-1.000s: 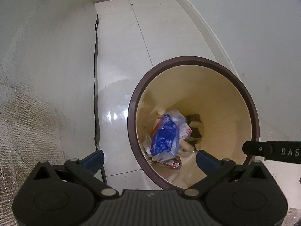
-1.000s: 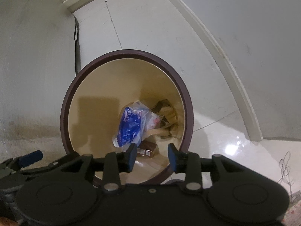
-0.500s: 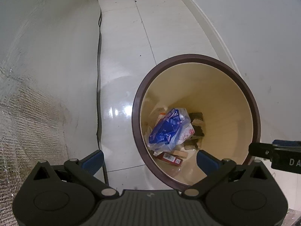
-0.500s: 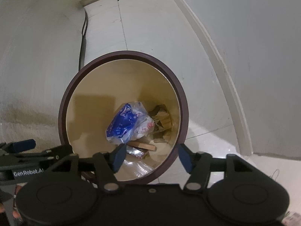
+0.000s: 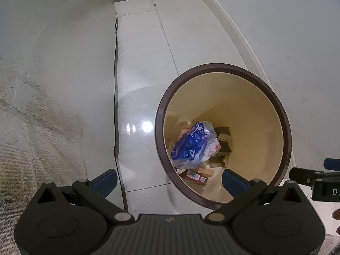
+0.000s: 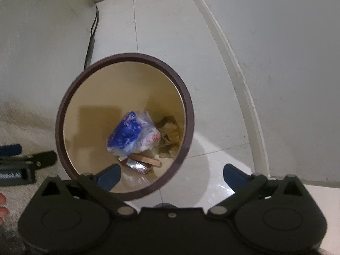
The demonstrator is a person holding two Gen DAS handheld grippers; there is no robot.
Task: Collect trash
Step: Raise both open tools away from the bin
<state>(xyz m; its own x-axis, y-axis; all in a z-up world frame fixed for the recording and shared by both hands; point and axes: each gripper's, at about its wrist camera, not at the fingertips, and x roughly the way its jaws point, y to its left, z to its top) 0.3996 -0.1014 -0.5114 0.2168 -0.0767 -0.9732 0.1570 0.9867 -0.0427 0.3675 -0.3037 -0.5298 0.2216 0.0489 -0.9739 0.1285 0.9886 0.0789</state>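
White floor tiles (image 5: pixel 144 48) carry a brown-rimmed, cream-lined bin (image 5: pixel 282 125) holding a crumpled blue-and-white bag (image 5: pixel 191 144); left hand-held gripper (image 5: pixel 170 178) gapes empty, right hand-held gripper (image 6: pixel 172 174) is opening, empty.

One bin (image 5: pixel 284 127), one blue bag (image 5: pixel 191 146), one red packet (image 5: pixel 194 176), two tools.

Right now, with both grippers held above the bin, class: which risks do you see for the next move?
The right gripper, jaws opening and empty, sits close above the bin rim; dipping could knock it. The left gripper hangs beside a black cable that could snag. The blue bag lies loose.
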